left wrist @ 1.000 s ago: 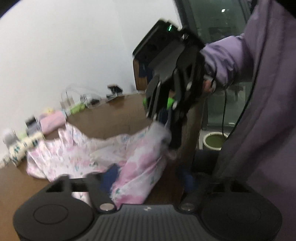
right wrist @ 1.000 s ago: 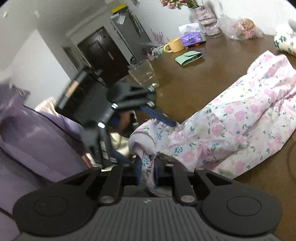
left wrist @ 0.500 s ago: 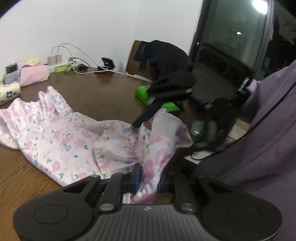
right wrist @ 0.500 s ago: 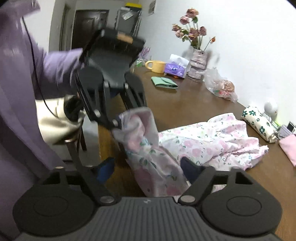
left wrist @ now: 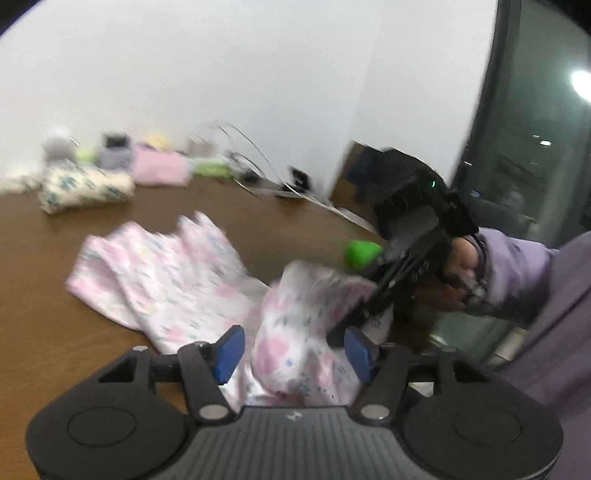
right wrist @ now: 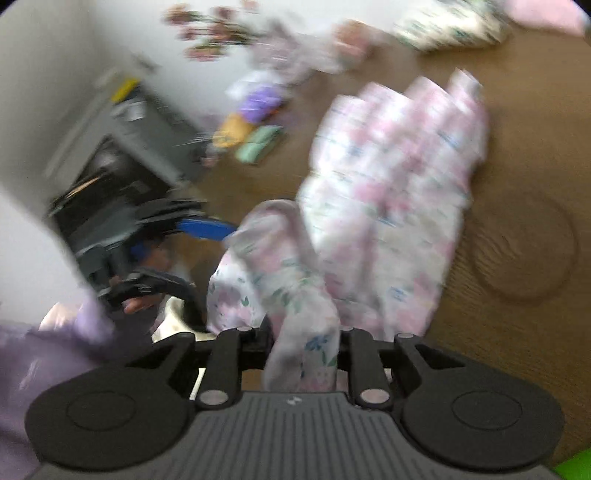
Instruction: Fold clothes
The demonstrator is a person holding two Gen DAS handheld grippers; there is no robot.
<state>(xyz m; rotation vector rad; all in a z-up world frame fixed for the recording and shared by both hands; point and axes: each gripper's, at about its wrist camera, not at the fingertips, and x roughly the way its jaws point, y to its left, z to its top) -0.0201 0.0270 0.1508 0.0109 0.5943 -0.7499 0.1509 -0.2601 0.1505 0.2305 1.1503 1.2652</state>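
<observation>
A pink floral garment (left wrist: 166, 280) lies crumpled on the brown wooden table (left wrist: 44, 317), with one end lifted near the table's edge. My left gripper (left wrist: 295, 350) is open, and the lifted cloth hangs loosely between its blue pads. My right gripper (left wrist: 351, 321) comes in from the right, held by a hand, and pinches that lifted end. In the right wrist view my right gripper (right wrist: 303, 343) is shut on a bunched fold of the garment (right wrist: 388, 192). My left gripper (right wrist: 177, 240) shows there at the left with its blue pads apart. Both views are blurred.
A rolled floral cloth (left wrist: 85, 186), a pink pouch (left wrist: 159, 170) and cables (left wrist: 258, 177) line the wall side. A green object (left wrist: 364, 253) sits by the table edge. A mug (right wrist: 232, 129), a green wallet (right wrist: 258, 144) and flowers (right wrist: 221, 33) stand at the far end. A purple sleeve (left wrist: 517, 273) is close on the right.
Half a second ago my left gripper was shut on the cloth and my right one was open. Now the left has opened and the right has shut on the garment's lifted end.
</observation>
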